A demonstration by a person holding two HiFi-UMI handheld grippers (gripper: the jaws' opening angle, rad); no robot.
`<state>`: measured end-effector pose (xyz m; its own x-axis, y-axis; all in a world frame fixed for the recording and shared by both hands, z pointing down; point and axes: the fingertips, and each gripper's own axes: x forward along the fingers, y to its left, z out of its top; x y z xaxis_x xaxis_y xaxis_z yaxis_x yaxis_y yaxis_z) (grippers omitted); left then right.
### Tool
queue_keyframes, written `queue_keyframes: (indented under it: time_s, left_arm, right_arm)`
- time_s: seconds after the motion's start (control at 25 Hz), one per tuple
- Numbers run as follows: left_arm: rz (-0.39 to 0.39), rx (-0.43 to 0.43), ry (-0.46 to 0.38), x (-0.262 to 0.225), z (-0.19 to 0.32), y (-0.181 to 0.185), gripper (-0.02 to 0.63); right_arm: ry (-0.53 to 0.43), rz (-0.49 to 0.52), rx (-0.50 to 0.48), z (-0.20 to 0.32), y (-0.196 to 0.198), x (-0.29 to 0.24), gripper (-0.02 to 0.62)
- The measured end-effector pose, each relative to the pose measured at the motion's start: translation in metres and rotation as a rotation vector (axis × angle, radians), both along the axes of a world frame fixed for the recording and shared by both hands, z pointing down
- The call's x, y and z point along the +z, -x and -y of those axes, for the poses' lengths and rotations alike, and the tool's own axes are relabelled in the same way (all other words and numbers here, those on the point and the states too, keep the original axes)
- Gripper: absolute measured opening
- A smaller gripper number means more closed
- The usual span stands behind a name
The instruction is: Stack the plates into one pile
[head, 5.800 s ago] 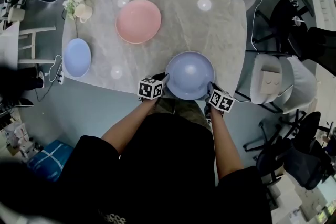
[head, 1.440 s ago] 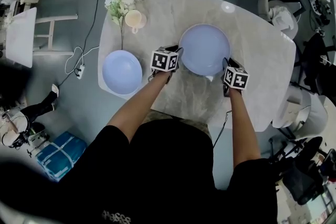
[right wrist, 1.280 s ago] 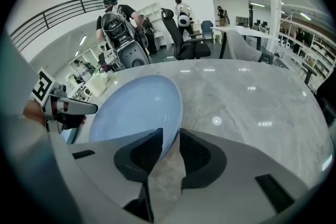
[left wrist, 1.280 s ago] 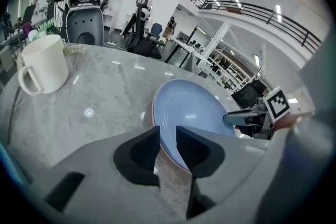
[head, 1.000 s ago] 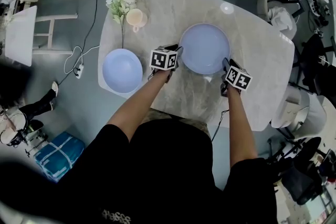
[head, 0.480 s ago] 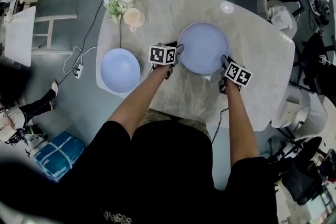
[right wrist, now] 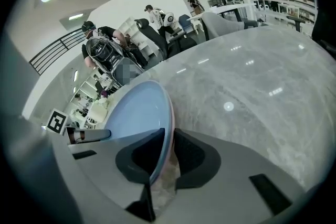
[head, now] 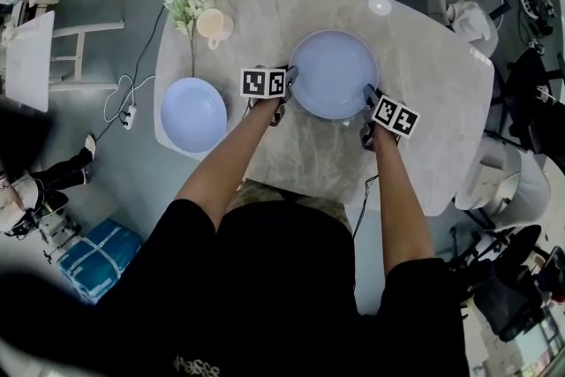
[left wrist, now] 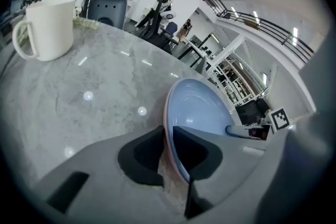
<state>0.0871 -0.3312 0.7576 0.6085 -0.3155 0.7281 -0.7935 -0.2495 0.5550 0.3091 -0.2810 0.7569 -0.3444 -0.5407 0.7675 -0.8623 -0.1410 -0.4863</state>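
On the table [head: 424, 101], left gripper [left wrist: 167, 136] and right gripper [right wrist: 169, 139] — just closed — clamp the blue-on-pink plates [head: 334, 73].

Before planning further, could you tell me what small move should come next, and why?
Probably lift the two-plate stack level: the left gripper and right gripper jaws have just been closing on its opposite rims, and the small blue plate lies apart.
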Motion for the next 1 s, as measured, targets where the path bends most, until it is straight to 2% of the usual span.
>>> queue_keyframes:
  time_s: [0.16,0.28,0.56,0.68,0.84,1.0]
  left_arm:
    - [0.016,0.025,0.029,0.000,-0.016,0.005,0.066]
    - [0.000,0.003,0.033,-0.008,-0.026,0.011,0.066]
    - [-0.047,0.002,0.037,-0.039,-0.093,0.037,0.066]
    - [-0.096,0.001,0.037,-0.054,-0.132,0.058,0.066]
    - [-0.095,0.013,0.044,-0.071,-0.173,0.081,0.064]
    - [-0.132,0.098,0.041,-0.082,-0.200,0.090,0.065]
  right_arm:
    - [-0.016,0.007,-0.028,-0.011,0.004,-0.002,0.061]
    - [-0.009,0.025,-0.031,-0.024,0.010,-0.010,0.060]
    - [0.013,0.019,-0.036,-0.092,0.037,-0.037,0.060]
    - [0.026,0.029,-0.005,-0.140,0.060,-0.048,0.060]
    - [0.020,0.050,0.080,-0.196,0.080,-0.067,0.060]
    - [0.017,0.037,0.137,-0.242,0.103,-0.075,0.060]
